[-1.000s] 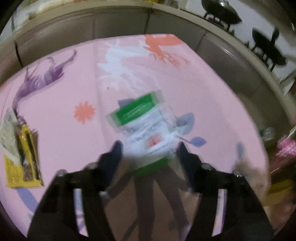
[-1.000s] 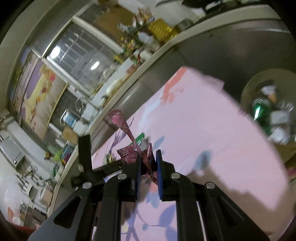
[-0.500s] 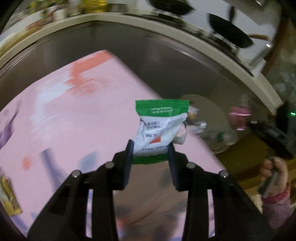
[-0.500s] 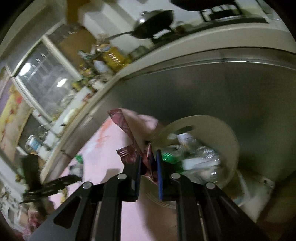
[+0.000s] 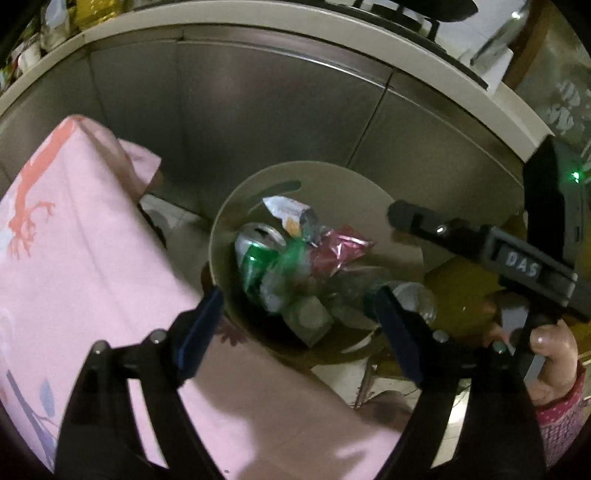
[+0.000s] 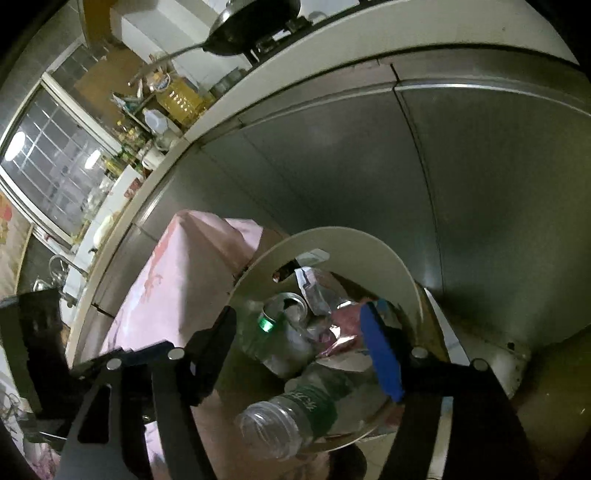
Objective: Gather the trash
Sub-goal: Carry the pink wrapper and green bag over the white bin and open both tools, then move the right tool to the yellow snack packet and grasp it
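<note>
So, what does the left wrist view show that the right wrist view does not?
Only the left wrist view shows the person's hand with a pink sleeve, holding the right gripper from the side.

Only the right wrist view shows a clear plastic bottle lying at the near rim, a window, and a pan on the counter.

Both show the round bin, the green can, the pink wrapper and the pink tablecloth. The left gripper is open over the bin, nothing between its fingers.

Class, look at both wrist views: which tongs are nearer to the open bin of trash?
Hard to separate. The left tongs hang open over the bin at its table-side rim; the right tongs hang open above its contents, perhaps slightly nearer.
</note>
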The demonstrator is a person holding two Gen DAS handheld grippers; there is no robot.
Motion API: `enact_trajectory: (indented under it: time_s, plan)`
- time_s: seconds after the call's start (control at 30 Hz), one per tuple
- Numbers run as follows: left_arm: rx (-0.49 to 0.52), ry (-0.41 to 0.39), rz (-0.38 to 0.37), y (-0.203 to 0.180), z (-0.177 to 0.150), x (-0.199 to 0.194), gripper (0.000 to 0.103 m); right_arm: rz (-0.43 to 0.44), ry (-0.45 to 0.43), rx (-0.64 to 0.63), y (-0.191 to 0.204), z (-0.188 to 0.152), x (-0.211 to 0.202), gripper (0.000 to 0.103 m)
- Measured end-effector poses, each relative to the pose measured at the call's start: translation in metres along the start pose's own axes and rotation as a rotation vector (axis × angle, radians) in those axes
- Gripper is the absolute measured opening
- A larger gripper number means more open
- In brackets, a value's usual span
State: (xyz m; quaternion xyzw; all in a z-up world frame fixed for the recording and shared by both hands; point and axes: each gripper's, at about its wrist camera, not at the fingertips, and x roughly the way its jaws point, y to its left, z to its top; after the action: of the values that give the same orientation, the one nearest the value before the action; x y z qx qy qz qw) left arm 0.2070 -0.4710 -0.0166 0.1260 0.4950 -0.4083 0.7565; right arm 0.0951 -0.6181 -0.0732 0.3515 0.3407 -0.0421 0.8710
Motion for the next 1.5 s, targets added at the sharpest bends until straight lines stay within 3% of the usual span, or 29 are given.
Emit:
enact_trajectory:
  time_s: [0.13, 0.27, 0.47, 0.6, 0.73, 0.87, 1.07, 1.3, 1.43, 1.47, 1.5]
  plan:
    - [-0.006, -0.047, 0.003, 0.003, -0.005, -0.021, 0.080, 0.034, -0.026, 0.020, 0.009, 0.001, -0.012, 0.067]
    - [-0.043, -0.110, -0.018, 0.016, -0.017, -0.055, 0.080, 0.093, -0.041, 0.000, 0.041, -0.002, -0.023, 0.067]
    - [-0.082, -0.207, 0.050, 0.052, -0.063, -0.108, 0.080, 0.235, -0.002, -0.043, 0.102, -0.021, -0.019, 0.067]
    - [-0.139, -0.253, 0.133, 0.096, -0.115, -0.145, 0.080, 0.347, 0.081, -0.046, 0.145, -0.049, 0.010, 0.064]
    - [-0.249, -0.280, 0.194, 0.154, -0.173, -0.183, 0.080, 0.442, 0.220, -0.061, 0.202, -0.087, 0.054, 0.050]
    - [-0.399, -0.304, 0.259, 0.218, -0.238, -0.220, 0.080, 0.489, 0.341, -0.165, 0.269, -0.128, 0.091, 0.043]
    - [-0.623, -0.357, 0.325, 0.295, -0.323, -0.266, 0.080, 0.542, 0.467, -0.346, 0.373, -0.177, 0.146, 0.043]
    - [-0.723, -0.393, 0.327, 0.322, -0.369, -0.291, 0.080, 0.472, 0.560, -0.399, 0.445, -0.209, 0.221, 0.057]
    - [-0.729, -0.395, 0.319, 0.325, -0.377, -0.292, 0.080, 0.522, 0.591, -0.352, 0.459, -0.215, 0.243, 0.057]
    - [-0.729, -0.393, 0.318, 0.325, -0.379, -0.291, 0.080, 0.520, 0.604, -0.351, 0.461, -0.217, 0.246, 0.050]
    - [-0.728, -0.390, 0.317, 0.325, -0.379, -0.289, 0.080, 0.509, 0.612, -0.351, 0.462, -0.219, 0.246, 0.037]
